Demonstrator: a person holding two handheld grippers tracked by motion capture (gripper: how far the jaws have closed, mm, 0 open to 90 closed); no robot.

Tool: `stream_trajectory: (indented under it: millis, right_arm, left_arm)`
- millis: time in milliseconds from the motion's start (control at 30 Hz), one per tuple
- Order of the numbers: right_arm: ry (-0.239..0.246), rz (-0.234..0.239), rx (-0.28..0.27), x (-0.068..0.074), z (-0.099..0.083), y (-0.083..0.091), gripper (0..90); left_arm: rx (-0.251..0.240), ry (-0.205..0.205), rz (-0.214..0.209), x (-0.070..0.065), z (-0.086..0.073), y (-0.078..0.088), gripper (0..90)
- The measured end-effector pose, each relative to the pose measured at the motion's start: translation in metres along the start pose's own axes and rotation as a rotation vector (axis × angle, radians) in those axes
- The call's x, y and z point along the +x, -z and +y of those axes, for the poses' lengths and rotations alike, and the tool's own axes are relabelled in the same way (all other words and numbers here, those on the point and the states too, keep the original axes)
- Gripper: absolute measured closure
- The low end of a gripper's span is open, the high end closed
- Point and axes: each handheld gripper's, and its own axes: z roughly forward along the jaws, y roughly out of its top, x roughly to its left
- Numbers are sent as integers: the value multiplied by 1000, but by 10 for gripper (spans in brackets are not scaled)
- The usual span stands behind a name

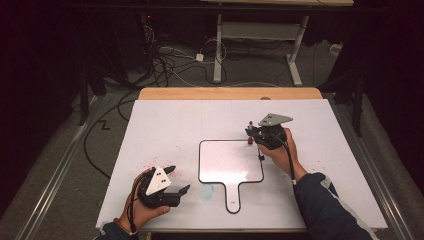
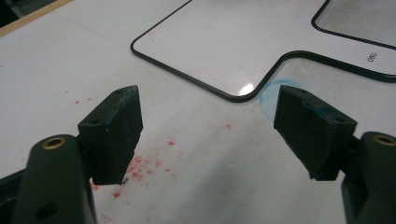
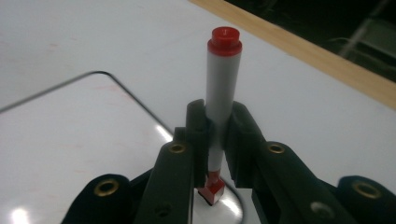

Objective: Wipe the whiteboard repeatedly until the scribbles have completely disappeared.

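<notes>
I see my right gripper (image 3: pixel 215 140) clamped on the red marker (image 3: pixel 221 93), upright at the whiteboard (image 1: pixel 227 162) corner. My left gripper (image 2: pixel 208 135) is spread wide over the white table (image 1: pixel 165 125).

A dim room with grey carpet floor (image 1: pixel 60 165). Centre frame, a white surface (image 1: pixel 165 125) with a wooden edge (image 1: pixel 230 93) along its far side. At upper centre, tangled cables (image 1: pixel 170 60) and a white desk frame (image 1: pixel 260 35). The corners are black.
</notes>
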Motion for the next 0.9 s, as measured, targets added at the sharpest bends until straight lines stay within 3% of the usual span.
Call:
stream_trajectory:
  millis: [133,233,300,367,400,500,533,600,667,733,833,900]
  right_arm:
    - [27,86,-9,16,1,-1,815]
    - [44,105,-18,24,0,1,815]
    - [63,80,-15,23,0,2,815]
    - [107,4,-3,21,1,1,815]
    - [114,-13,-1,19,1,0,815]
    - [64,38,-13,17,-1,0,814]
    - [48,76,-13,19,0,2,814]
    - [54,129,-7,24,-1,5,815]
    - [81,137,4,30,-1,9,815]
    - [95,104,11,29,-2,12,815]
    - [134,-22,26,18,-4,12,815]
    - [77,-60,16,4,-7,11,815]
  left_arm:
    - [4,-3,-3,-1,0,-1,225]
    - [0,-4,-6,-1,0,0,225]
    - [3,-7,-6,-1,0,0,225]
    - [3,-6,-6,-1,0,0,225]
    - [4,-6,-7,-1,0,-1,225]
    - [3,-6,-9,-1,0,0,225]
    - [4,-4,-9,-1,0,-1,225]
    - [8,-2,-13,0,-1,-1,225]
    - [5,-4,-13,-1,-1,0,225]
    - [3,-5,-10,-1,0,0,226]
    - [6,-10,-6,-2,0,0,225]
    - [4,-12,-5,-2,1,0,225]
